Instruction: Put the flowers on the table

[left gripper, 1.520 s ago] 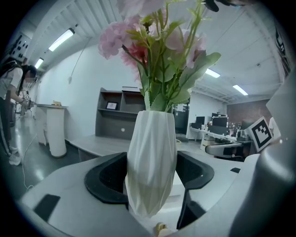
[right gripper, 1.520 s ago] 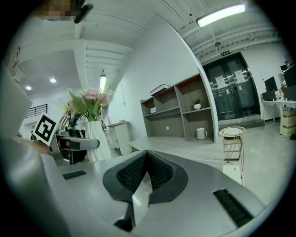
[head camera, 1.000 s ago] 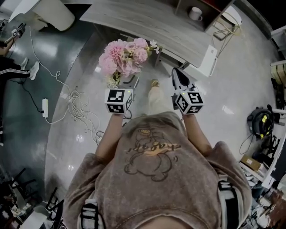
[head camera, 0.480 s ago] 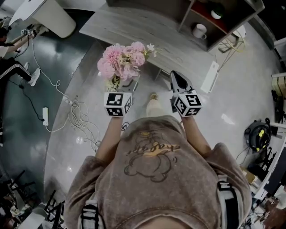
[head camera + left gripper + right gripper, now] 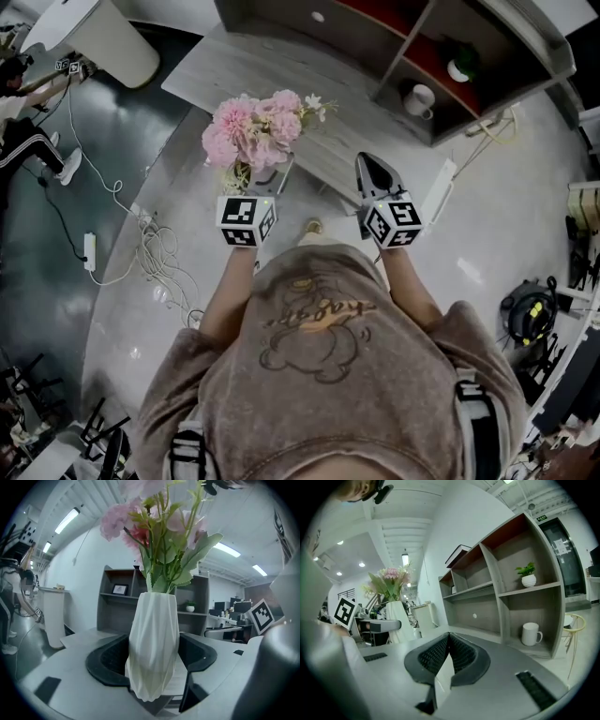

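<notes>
A bunch of pink flowers [image 5: 253, 131] stands in a white faceted vase [image 5: 153, 644]. My left gripper [image 5: 258, 180] is shut on the vase, whose body fills the gap between the black pads [image 5: 107, 657]. The vase hangs upright near the front edge of the grey wooden table [image 5: 272, 70]. To the right, my right gripper [image 5: 368, 169] is shut with nothing in it, and its fingertips [image 5: 449, 639] meet. From the right gripper view the flowers [image 5: 391, 581] and vase show at the left.
A shelf unit [image 5: 422, 37] stands on the table's far side, holding a white mug [image 5: 530, 633] and a small potted plant [image 5: 528, 576]. Cables [image 5: 155, 253] lie on the floor at the left. A white power strip [image 5: 439, 192] lies under the table.
The person has walked forward with both grippers. The table and the shelf unit have come nearer in the head view. The vase stays in the left gripper.
</notes>
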Tool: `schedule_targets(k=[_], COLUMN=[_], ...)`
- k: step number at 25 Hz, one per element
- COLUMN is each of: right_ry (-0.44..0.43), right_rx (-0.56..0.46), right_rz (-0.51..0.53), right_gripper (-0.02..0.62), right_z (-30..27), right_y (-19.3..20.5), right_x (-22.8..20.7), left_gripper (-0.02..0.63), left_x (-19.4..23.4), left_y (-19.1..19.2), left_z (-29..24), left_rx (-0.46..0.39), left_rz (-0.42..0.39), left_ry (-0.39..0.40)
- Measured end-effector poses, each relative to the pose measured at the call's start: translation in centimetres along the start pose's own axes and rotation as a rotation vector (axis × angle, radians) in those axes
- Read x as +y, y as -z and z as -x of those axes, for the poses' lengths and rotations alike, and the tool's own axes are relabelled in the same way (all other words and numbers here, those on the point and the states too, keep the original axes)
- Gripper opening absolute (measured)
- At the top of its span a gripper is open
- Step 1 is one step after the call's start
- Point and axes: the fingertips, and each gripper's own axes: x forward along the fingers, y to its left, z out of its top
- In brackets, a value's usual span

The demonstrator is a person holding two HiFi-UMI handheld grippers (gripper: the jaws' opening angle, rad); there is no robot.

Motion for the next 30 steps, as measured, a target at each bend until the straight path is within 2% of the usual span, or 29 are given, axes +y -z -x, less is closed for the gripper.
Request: schedule_targets(k=[6,13,30], right_ry=[-0.040,-0.050,0.077], right_rx=[0.013,0.011,-0.023], right_rz=[0.004,0.000,-0.055], right_gripper=[-0.005,-0.006,-0.006], right_z=[-3.3,-6.8,-13.9], right_y=[-0.7,-1.0,-3.3], right_x=[-2.2,-1.9,-4.6], left_gripper=[0.337,0.337,0.336], left_x=[0.9,3.3,8.0], left_y=[-1.0,-1.6,-3.4], left_z=[-3.1,-5.1,-13.9], left_rx=[-0.018,-0.028,-0.030], left_rz=[0.017,0.010,-0.061], left_ry=[-0.022,-0.009,0.147])
